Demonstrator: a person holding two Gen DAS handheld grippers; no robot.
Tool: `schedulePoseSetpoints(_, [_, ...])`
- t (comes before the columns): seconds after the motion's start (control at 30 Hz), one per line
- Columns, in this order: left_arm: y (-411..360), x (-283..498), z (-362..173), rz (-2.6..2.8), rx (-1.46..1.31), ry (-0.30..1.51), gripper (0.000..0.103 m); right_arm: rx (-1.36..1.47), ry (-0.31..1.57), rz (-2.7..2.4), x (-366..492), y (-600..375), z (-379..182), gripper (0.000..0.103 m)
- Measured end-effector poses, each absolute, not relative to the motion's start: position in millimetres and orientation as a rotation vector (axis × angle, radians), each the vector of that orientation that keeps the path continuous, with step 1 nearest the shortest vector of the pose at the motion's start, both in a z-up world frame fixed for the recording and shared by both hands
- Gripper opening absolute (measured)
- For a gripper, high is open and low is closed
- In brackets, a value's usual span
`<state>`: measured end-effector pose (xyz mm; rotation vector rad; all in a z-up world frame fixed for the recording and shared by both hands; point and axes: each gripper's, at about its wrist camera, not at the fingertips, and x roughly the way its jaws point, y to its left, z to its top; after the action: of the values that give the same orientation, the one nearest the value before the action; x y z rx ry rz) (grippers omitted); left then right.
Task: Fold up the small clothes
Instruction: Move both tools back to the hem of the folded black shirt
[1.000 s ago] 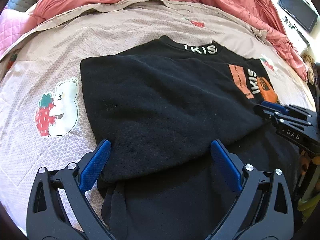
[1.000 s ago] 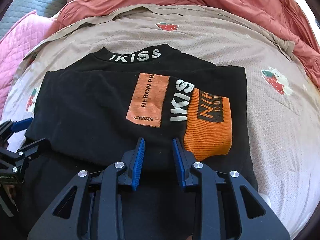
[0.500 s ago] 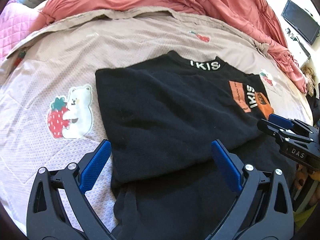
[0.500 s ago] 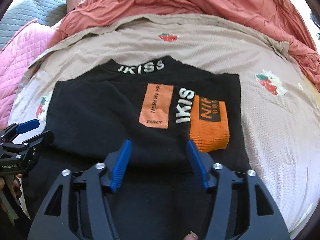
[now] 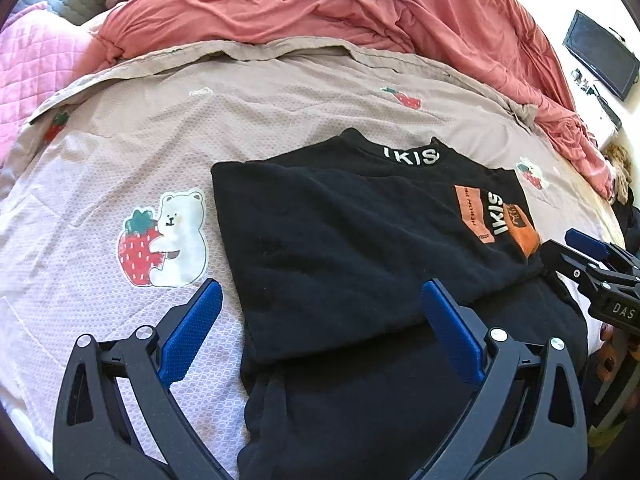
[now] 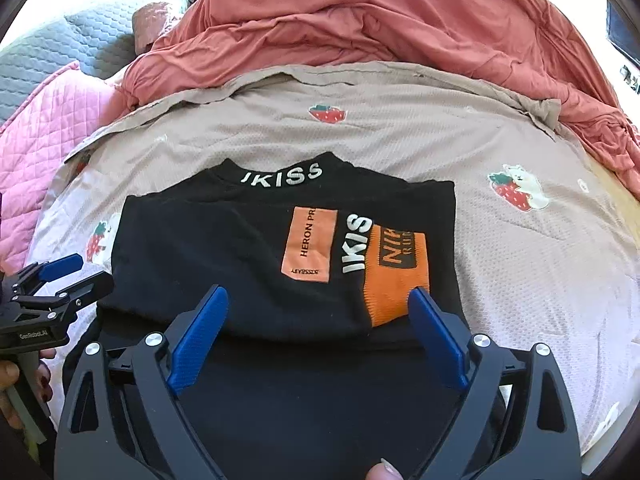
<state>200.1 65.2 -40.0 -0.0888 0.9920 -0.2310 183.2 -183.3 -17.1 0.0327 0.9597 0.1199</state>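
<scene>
A black sweatshirt (image 5: 340,240) with white IKISS lettering and orange patches lies on the bed, its sleeves folded across the chest; it also shows in the right wrist view (image 6: 224,264). My left gripper (image 5: 320,328) is open and empty above the shirt's near left edge. My right gripper (image 6: 320,332) is open and empty above the folded orange cuff (image 6: 394,276). Each gripper shows in the other's view: the right gripper (image 5: 592,264) at the shirt's right side, the left gripper (image 6: 60,280) at its left side.
The beige bedsheet (image 5: 280,112) has strawberry and bear prints (image 5: 164,240). A bunched red duvet (image 5: 320,4) lies along the far side. A pink quilt (image 6: 36,128) lies at the left. A dark screen (image 5: 600,54) hangs at the far right.
My right gripper has opened wide from a narrow gap. Both grippers have pulled back and up from the shirt. The shirt has not moved.
</scene>
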Motion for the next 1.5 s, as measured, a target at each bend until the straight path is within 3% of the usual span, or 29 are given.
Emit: schedulePoseSetpoints(1.5, [111.6, 118.0, 25.4, 0.007, -0.086, 0.813, 0.094, 0.139, 0.768, 0.136, 116.7, -235.0, 57.7, 0.097])
